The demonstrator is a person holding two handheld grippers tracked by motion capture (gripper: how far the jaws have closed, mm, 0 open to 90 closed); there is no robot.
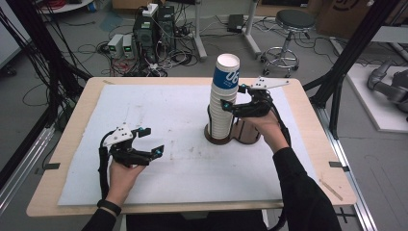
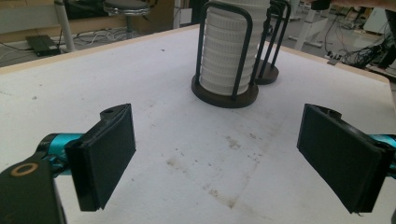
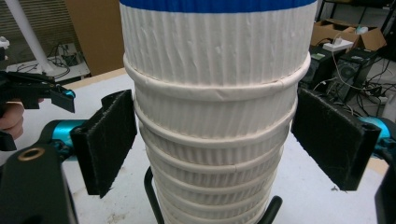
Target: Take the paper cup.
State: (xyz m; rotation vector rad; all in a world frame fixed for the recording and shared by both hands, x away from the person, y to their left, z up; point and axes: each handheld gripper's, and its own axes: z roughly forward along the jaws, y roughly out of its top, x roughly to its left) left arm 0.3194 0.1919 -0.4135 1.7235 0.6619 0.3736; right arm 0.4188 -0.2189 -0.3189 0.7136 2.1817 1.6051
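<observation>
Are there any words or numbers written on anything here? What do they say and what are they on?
"06" or letters much like it: large white characters on the blue band of the top cup of the cup stack, cut off at the cup's edge, so not sure.
Dark marks on a cardboard box at the top right of the high view: too cut off and blurred to read.
Nothing else has readable writing.

Lab: computer towers (image 1: 154, 26), tangled floor cables (image 1: 91, 48), rolling stool (image 1: 288, 29), frame-mounted worktable (image 1: 192, 83).
</observation>
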